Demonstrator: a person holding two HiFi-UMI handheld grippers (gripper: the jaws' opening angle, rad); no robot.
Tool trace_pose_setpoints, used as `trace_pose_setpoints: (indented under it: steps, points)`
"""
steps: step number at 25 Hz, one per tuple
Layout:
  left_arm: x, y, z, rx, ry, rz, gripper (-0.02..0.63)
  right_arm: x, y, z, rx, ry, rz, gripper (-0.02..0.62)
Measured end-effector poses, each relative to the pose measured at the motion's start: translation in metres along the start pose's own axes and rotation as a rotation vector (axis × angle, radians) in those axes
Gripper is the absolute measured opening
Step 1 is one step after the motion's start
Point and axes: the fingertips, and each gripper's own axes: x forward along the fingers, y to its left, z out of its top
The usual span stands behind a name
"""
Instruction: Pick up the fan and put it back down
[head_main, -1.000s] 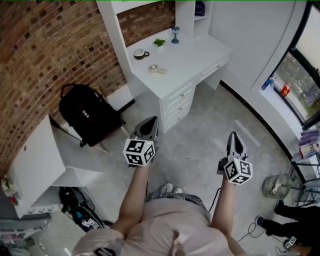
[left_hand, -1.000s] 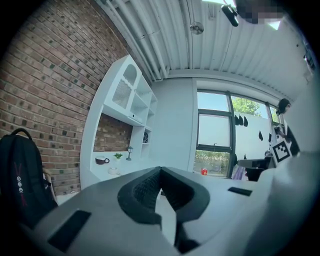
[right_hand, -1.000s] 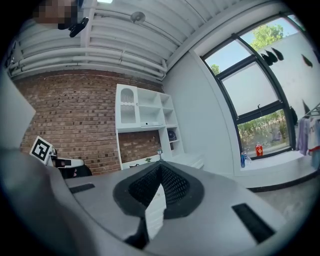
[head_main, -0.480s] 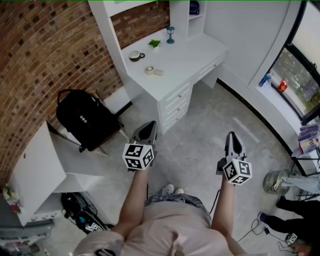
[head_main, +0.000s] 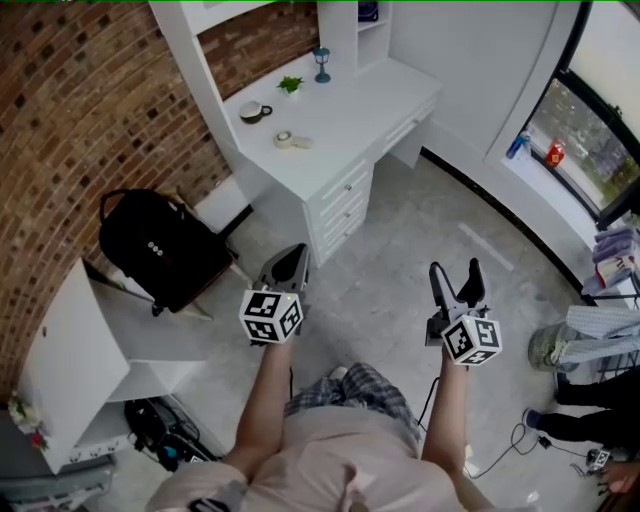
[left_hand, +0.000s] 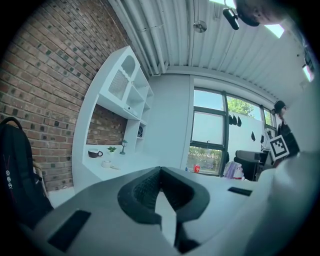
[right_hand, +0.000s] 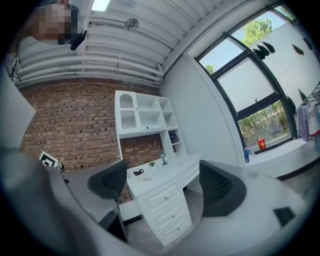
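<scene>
A red brick wall (head_main: 70, 110) runs along the left, and a white desk (head_main: 360, 110) with drawers (head_main: 345, 195) and an upper shelf unit (right_hand: 142, 117) stands against it. The floor (head_main: 400, 260) is pale grey. Daylight comes through a large dark-framed window (head_main: 590, 140) on the right, under a ribbed white ceiling (right_hand: 125, 45).

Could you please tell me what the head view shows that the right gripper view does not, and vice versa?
Only the head view shows the black backpack beside the desk, the person's forearms, and the round fan on the floor at far right, partly hidden by pale cloth. Only the right gripper view shows the ribbed ceiling and the arched cabinet at the top of the shelf unit. Both show the white desk with its mug, the brick wall, and the blue bottle by the window.
</scene>
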Motion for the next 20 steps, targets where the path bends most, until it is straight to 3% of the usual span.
trace_pose_setpoints:
  steps: [11, 20]
  points:
    - [0.026, 0.003, 0.001, -0.002, 0.016, -0.031, 0.028, 0.014, -0.009, -0.001, 0.008, 0.008, -0.031, 0.451]
    - [0.082, 0.014, 0.006, 0.014, 0.032, -0.035, 0.028, 0.060, -0.036, -0.003, 0.026, 0.009, -0.029, 0.451]
